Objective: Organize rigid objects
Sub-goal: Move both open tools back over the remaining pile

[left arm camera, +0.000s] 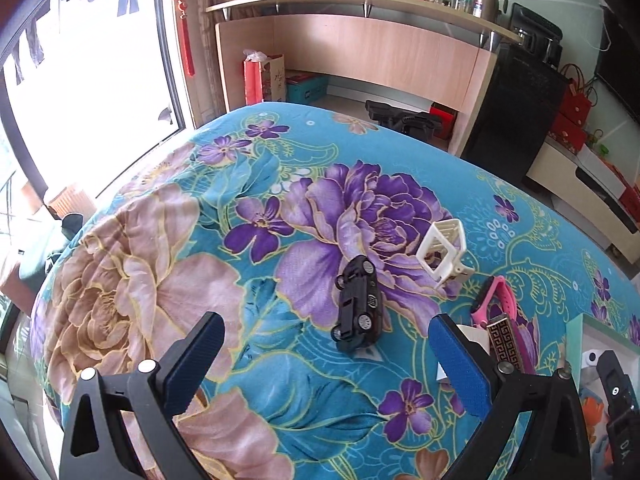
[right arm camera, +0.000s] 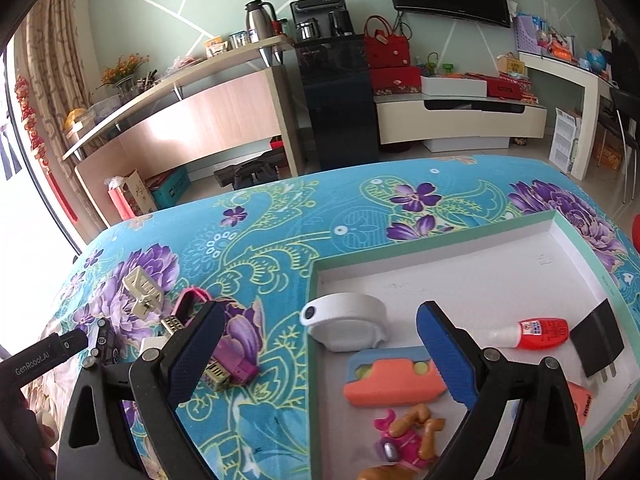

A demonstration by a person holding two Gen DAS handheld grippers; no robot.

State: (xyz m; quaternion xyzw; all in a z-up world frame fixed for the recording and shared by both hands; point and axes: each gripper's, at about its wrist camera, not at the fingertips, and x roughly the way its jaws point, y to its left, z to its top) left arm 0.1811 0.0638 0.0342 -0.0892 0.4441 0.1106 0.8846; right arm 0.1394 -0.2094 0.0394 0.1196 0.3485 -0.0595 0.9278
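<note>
Both grippers hang over a table under a turquoise floral cloth (left arm camera: 280, 400). The left gripper (left arm camera: 326, 354) is spread wide and empty, with a black toy car (left arm camera: 358, 304) lying on the cloth between and just beyond its 2 fingers. Right of the car sit a cream clip (left arm camera: 442, 250) and a pink strap (left arm camera: 494, 300). The right gripper (right arm camera: 320, 344) is also released, holding nothing, above the near left corner of a shallow box (right arm camera: 440, 236) that holds a white tape roll (right arm camera: 348, 320), an orange toy (right arm camera: 394, 376), a red glue bottle (right arm camera: 538, 332) and a black plug (right arm camera: 598, 336).
</note>
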